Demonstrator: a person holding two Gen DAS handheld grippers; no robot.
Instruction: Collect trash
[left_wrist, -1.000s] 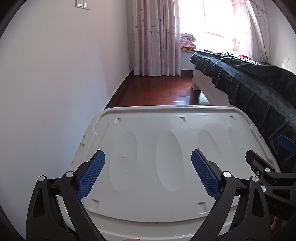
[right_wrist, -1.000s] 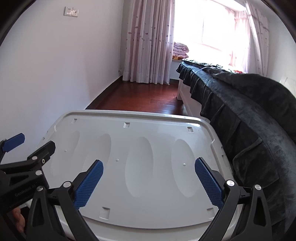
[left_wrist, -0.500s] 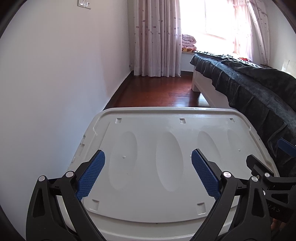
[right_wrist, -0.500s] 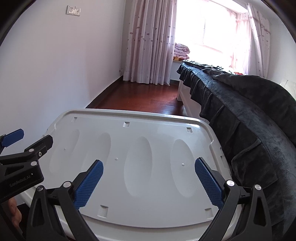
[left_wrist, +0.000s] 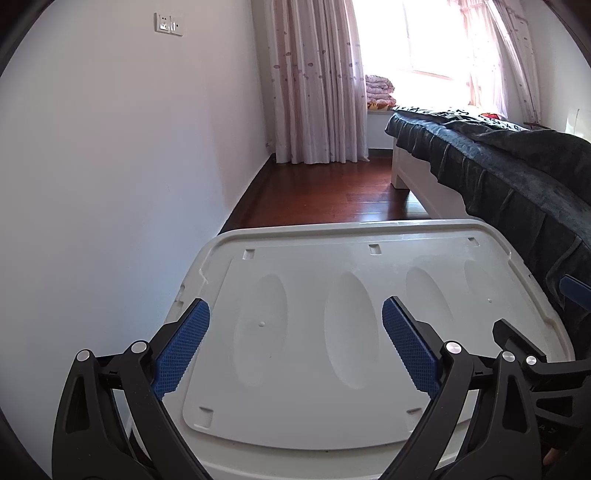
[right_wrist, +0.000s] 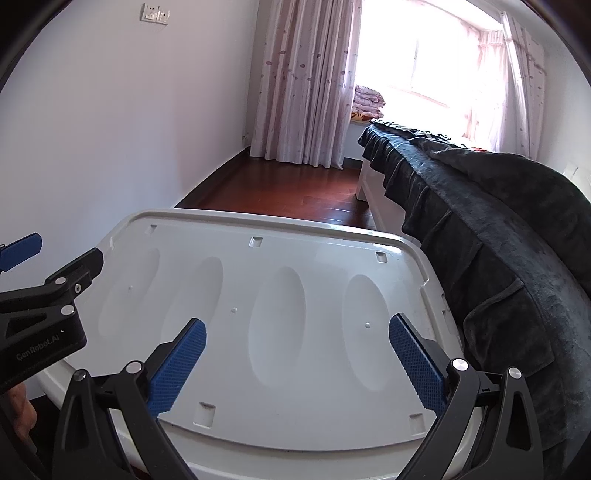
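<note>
No trash shows in either view. My left gripper (left_wrist: 295, 317) is open and empty, hovering over the near part of a white plastic bin lid (left_wrist: 314, 417). My right gripper (right_wrist: 297, 334) is also open and empty over the same lid (right_wrist: 295, 413), to the right of the left one. The left gripper's black frame shows at the left edge of the right wrist view (right_wrist: 40, 317). The right gripper's frame shows at the right edge of the left wrist view (left_wrist: 524, 354).
A white wall (left_wrist: 129, 184) runs along the left. A bed with a dark blue cover (right_wrist: 498, 240) lies close along the lid's right side. A dark wooden floor (left_wrist: 332, 192) leads to curtains (left_wrist: 314, 81) and a bright window. Folded blankets (left_wrist: 378, 92) sit on the sill.
Both views have tilted up slightly, so the lid sits lower in frame and more of the room shows. Both grippers remain open.
</note>
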